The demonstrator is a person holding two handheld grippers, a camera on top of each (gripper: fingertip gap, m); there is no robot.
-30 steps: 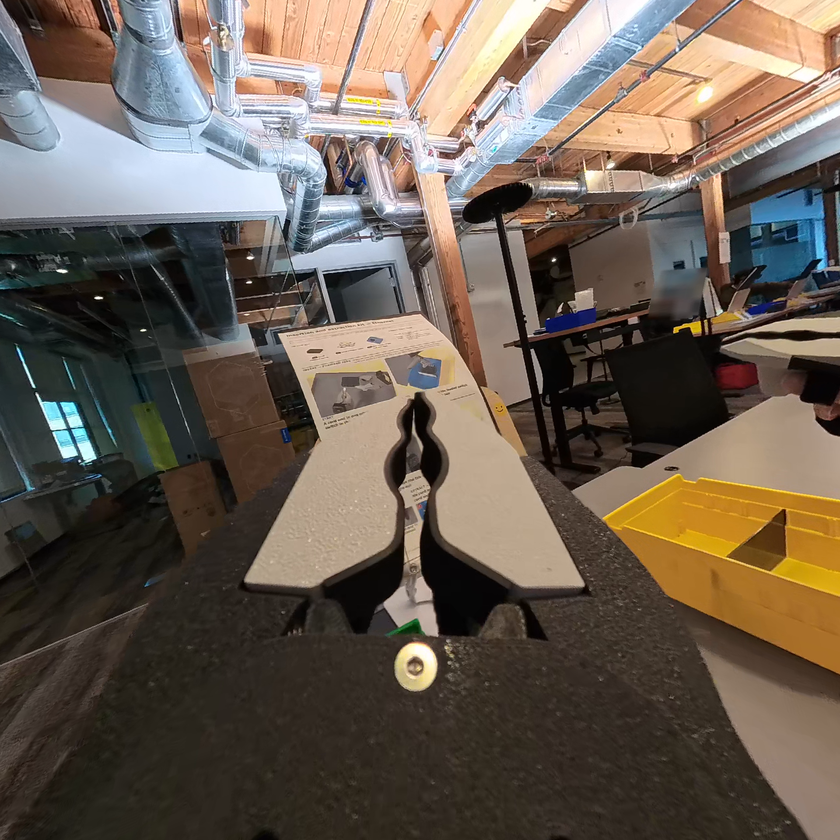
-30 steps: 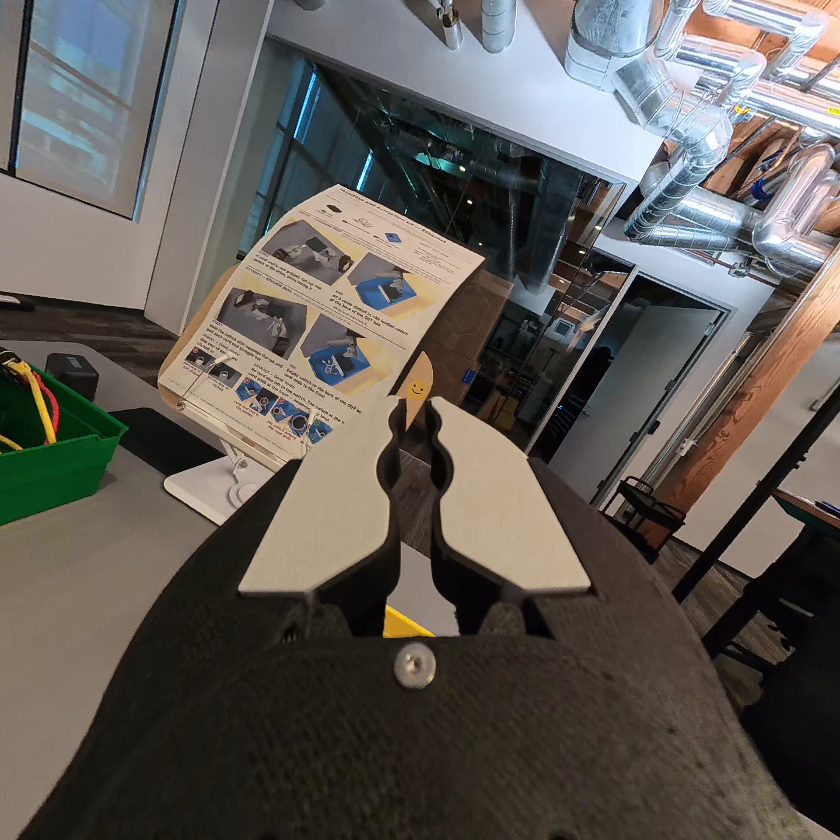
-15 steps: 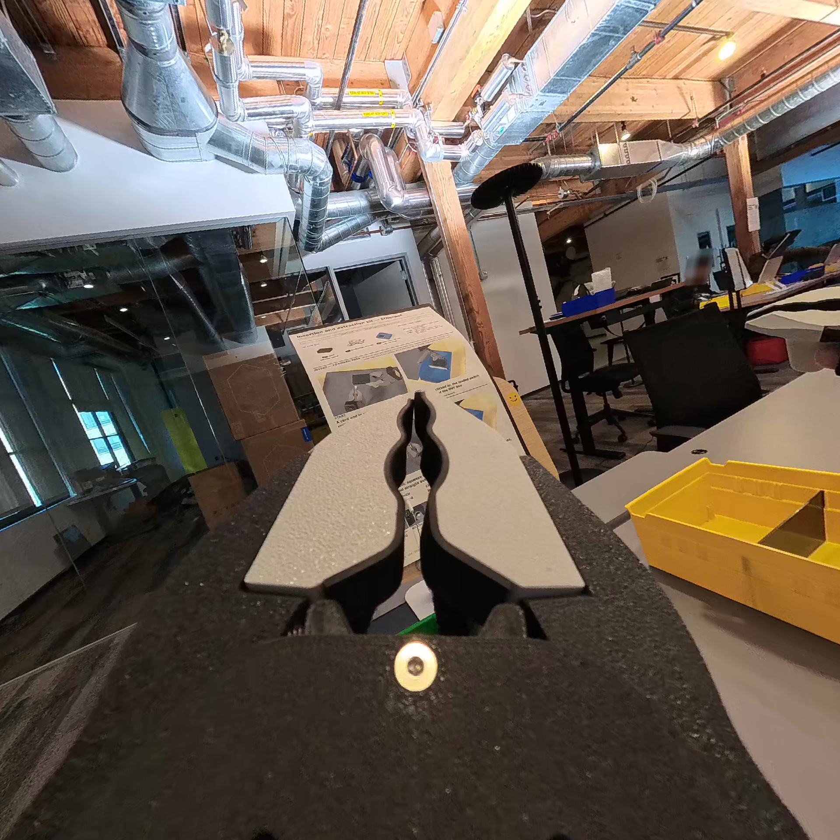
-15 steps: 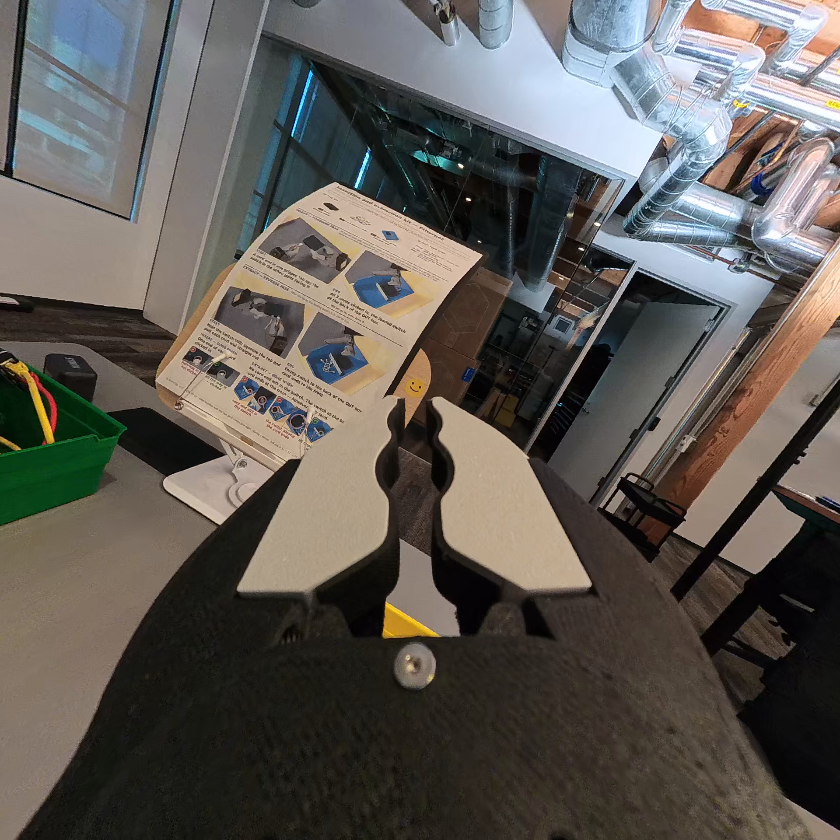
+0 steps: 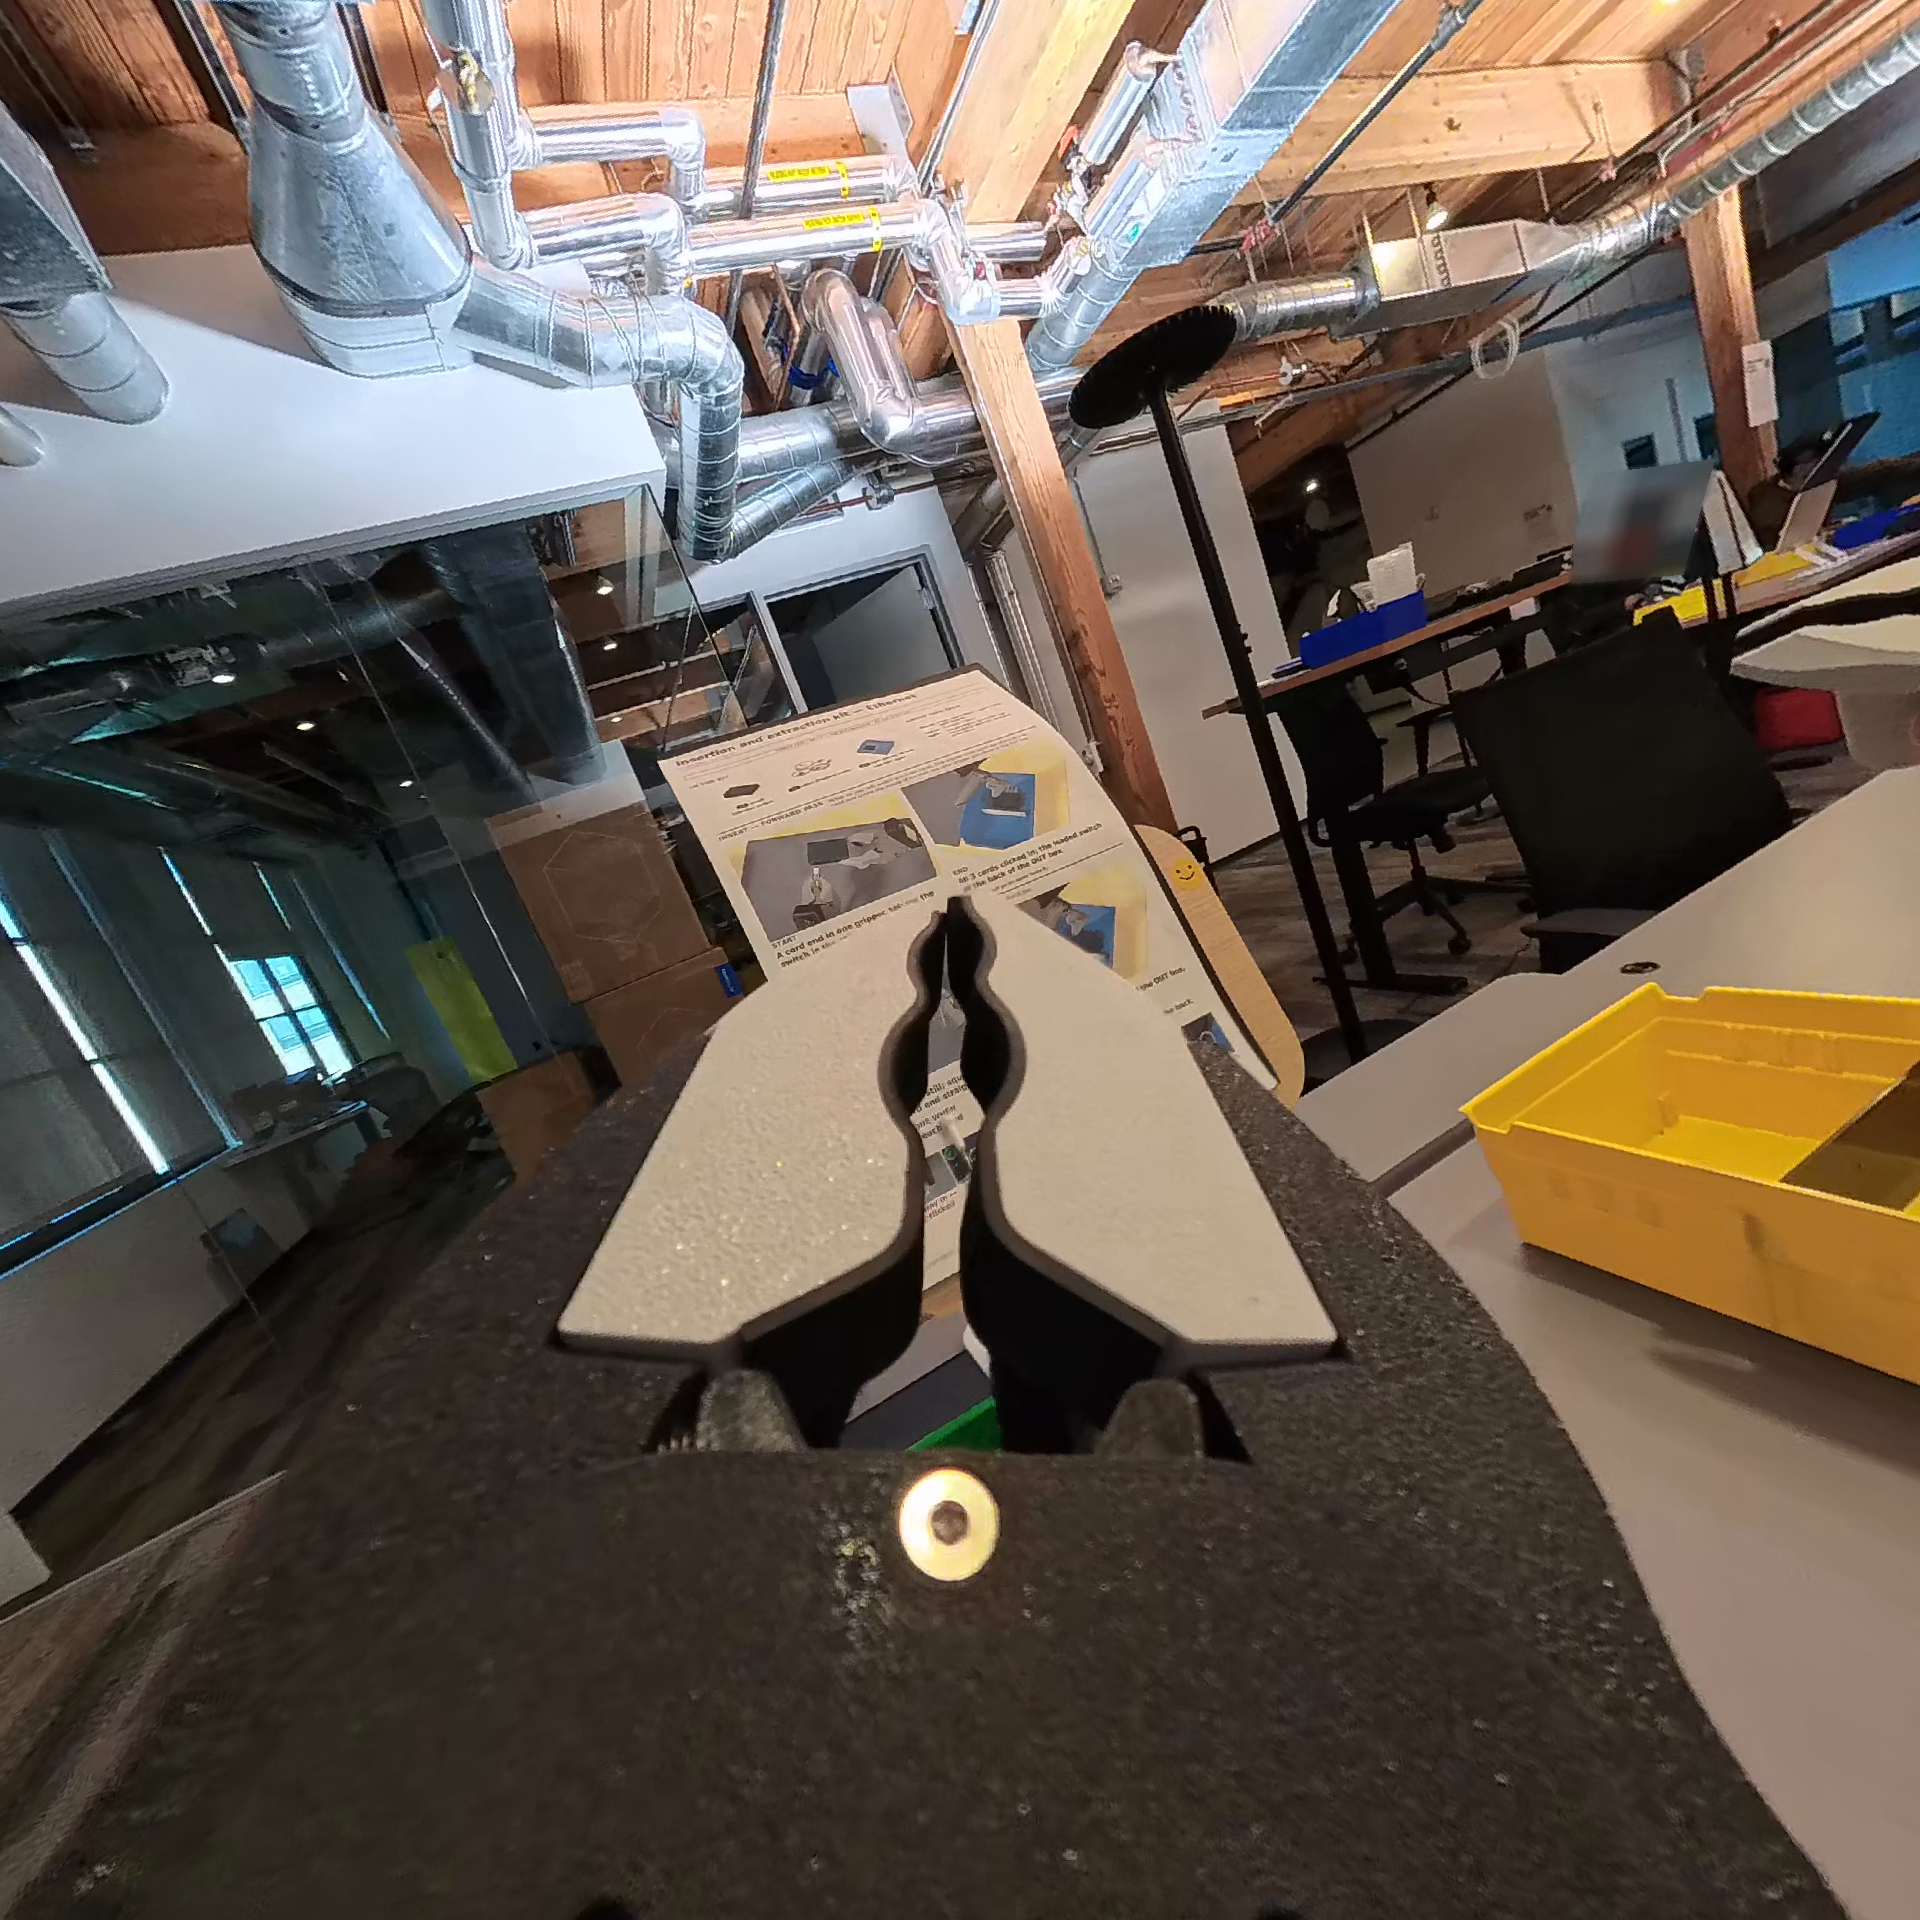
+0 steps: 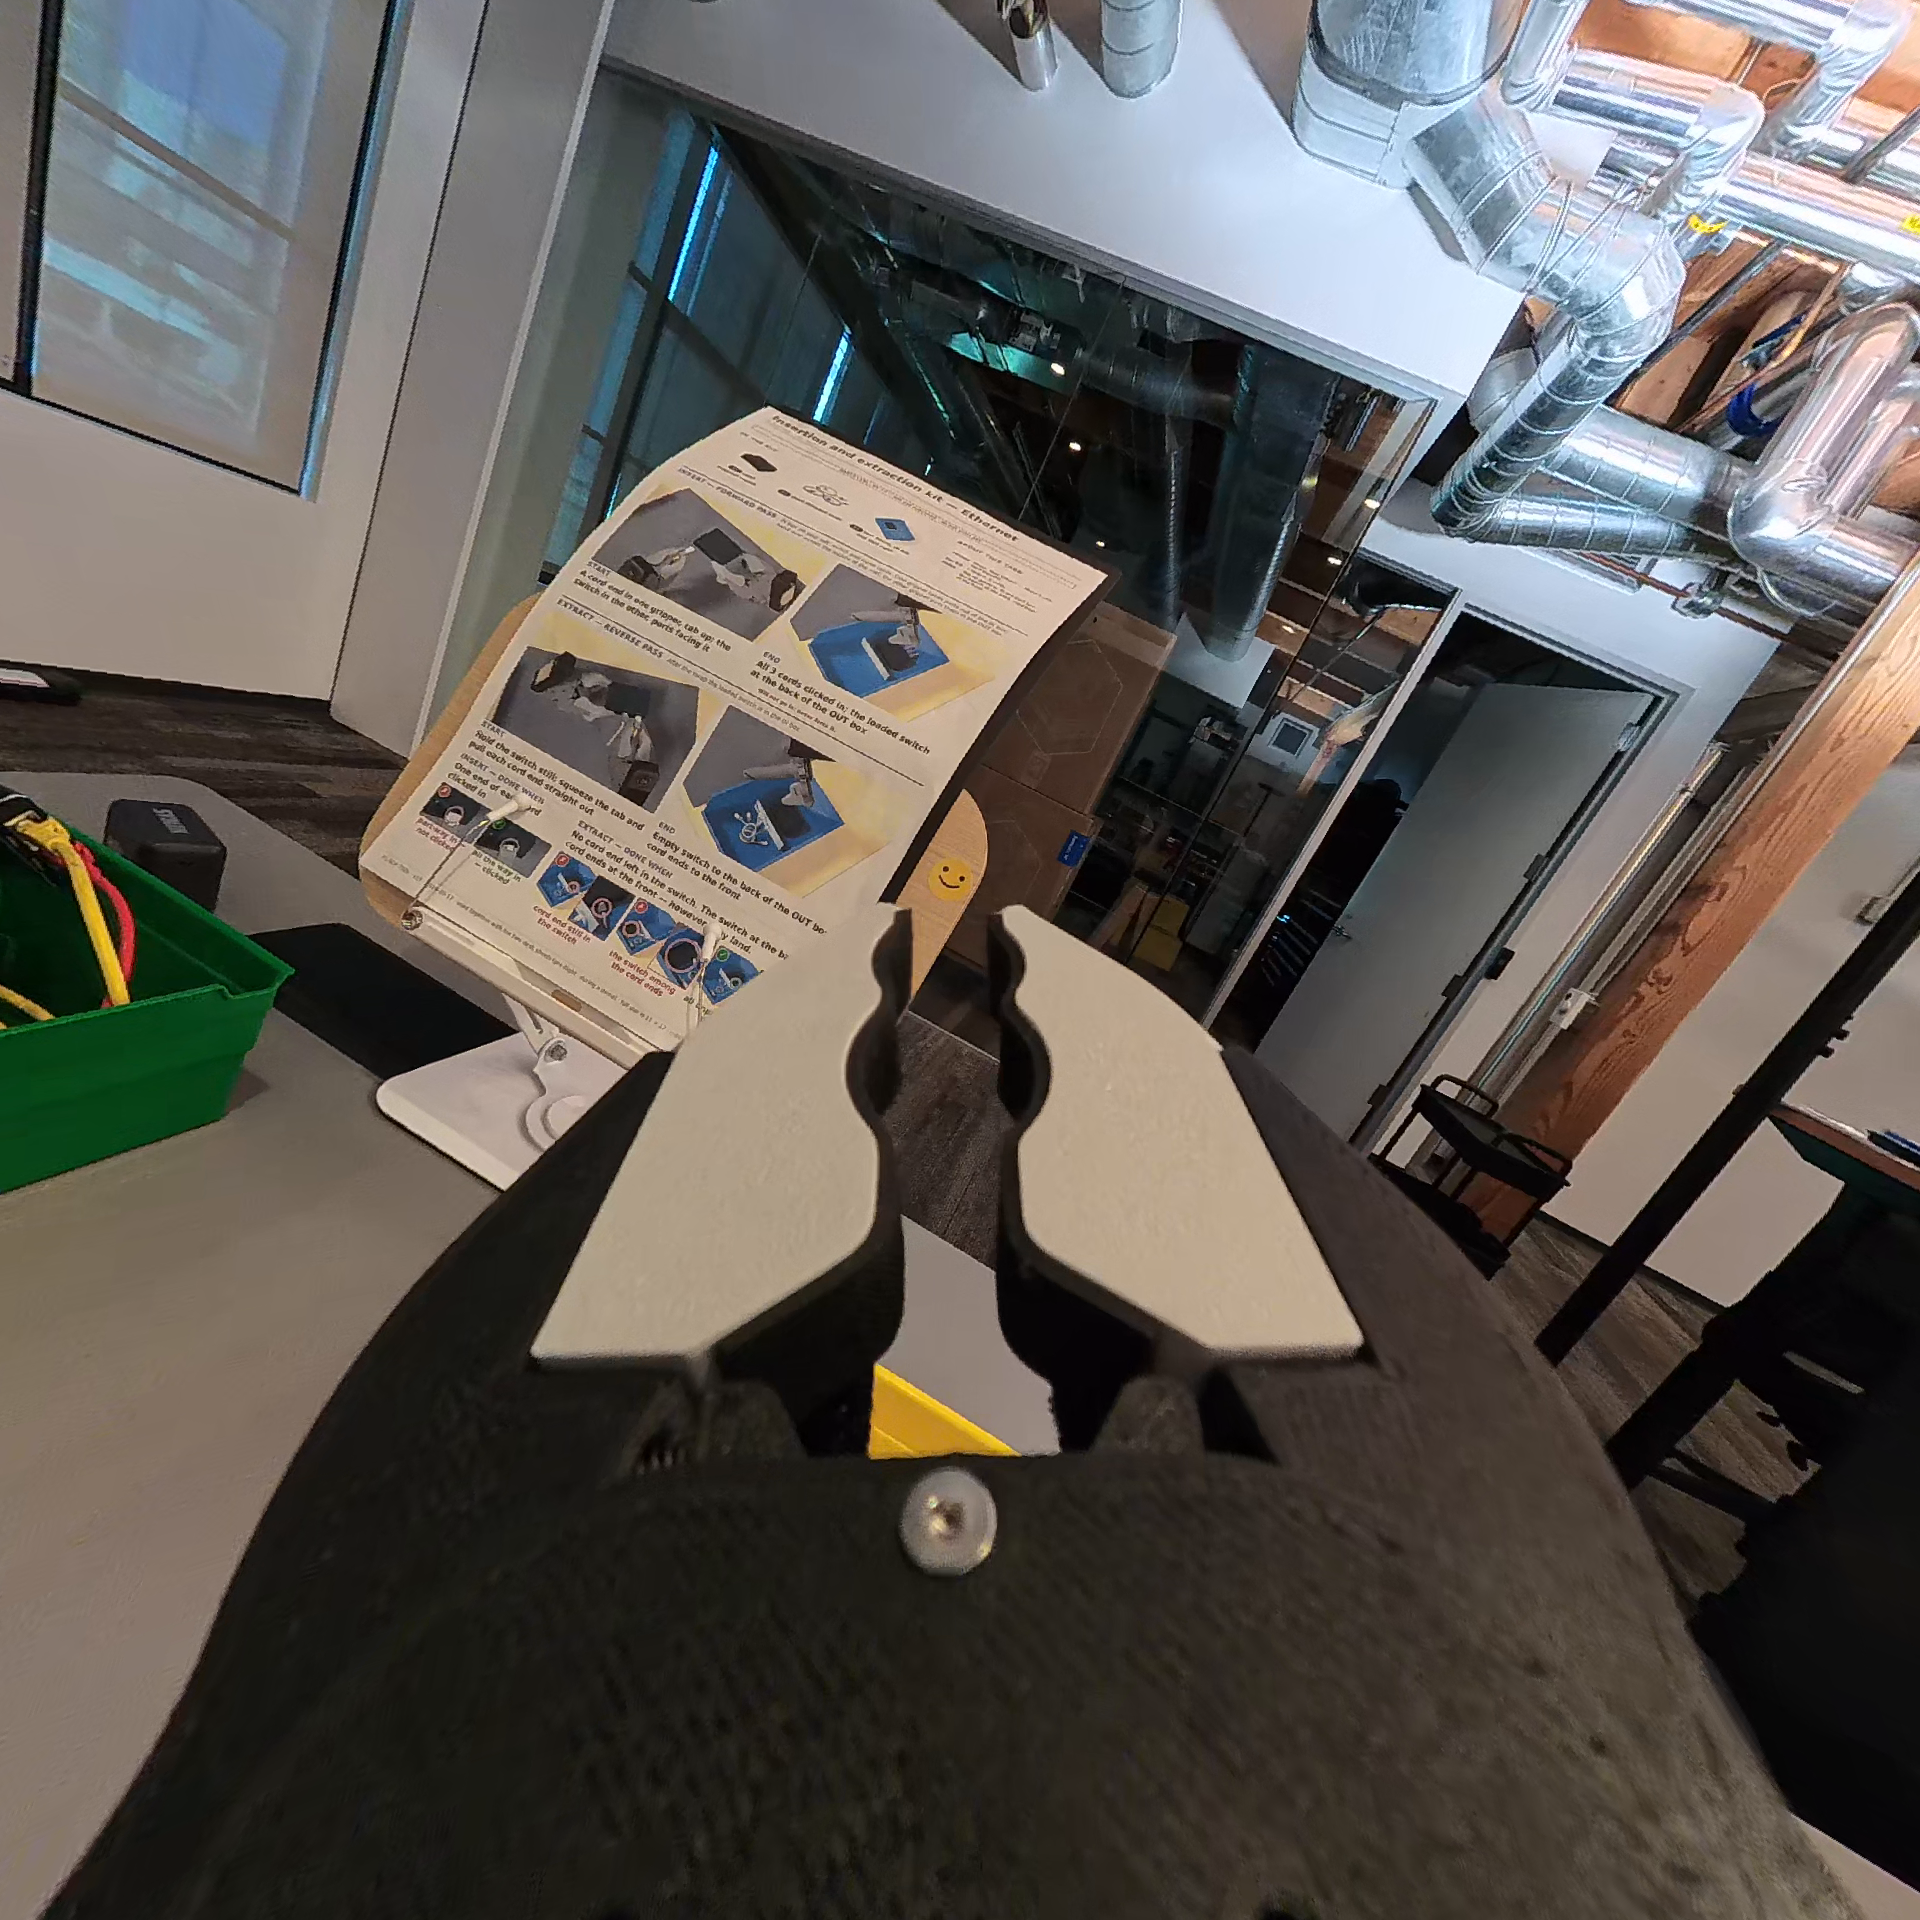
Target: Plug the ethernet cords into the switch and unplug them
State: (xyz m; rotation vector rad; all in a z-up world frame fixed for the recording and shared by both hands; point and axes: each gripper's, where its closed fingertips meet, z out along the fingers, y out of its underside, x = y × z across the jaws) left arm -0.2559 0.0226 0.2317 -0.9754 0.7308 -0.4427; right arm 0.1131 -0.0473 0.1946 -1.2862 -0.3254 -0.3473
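My left gripper [image 5: 951, 914] is shut, its fingertips touching with nothing between them; it is raised and points at an instruction sheet [image 5: 914, 821] on a stand. My right gripper [image 6: 951, 920] is open with a narrow gap between the pads and nothing in it. In the right wrist view a green bin [image 6: 135, 1049] at the left edge holds yellow cords [image 6: 91, 920] and a red cord [image 6: 123, 914]. A small black box [image 6: 166, 836] sits on the table behind the bin. I cannot tell whether it is the switch.
A yellow divided bin [image 5: 1704, 1174] sits on the grey table [image 5: 1714, 1558] to the right of my left gripper. The sheet's white stand [image 6: 468, 1101] and a black mat [image 6: 364, 997] lie ahead in the right wrist view. Chairs and desks stand beyond. Tip to tip, the grippers are about 40 centimeters apart.
My right gripper's jaws have opened a little wider, on nothing. My left gripper stays shut and has drifted slightly, so the yellow bin sits farther right in its view.
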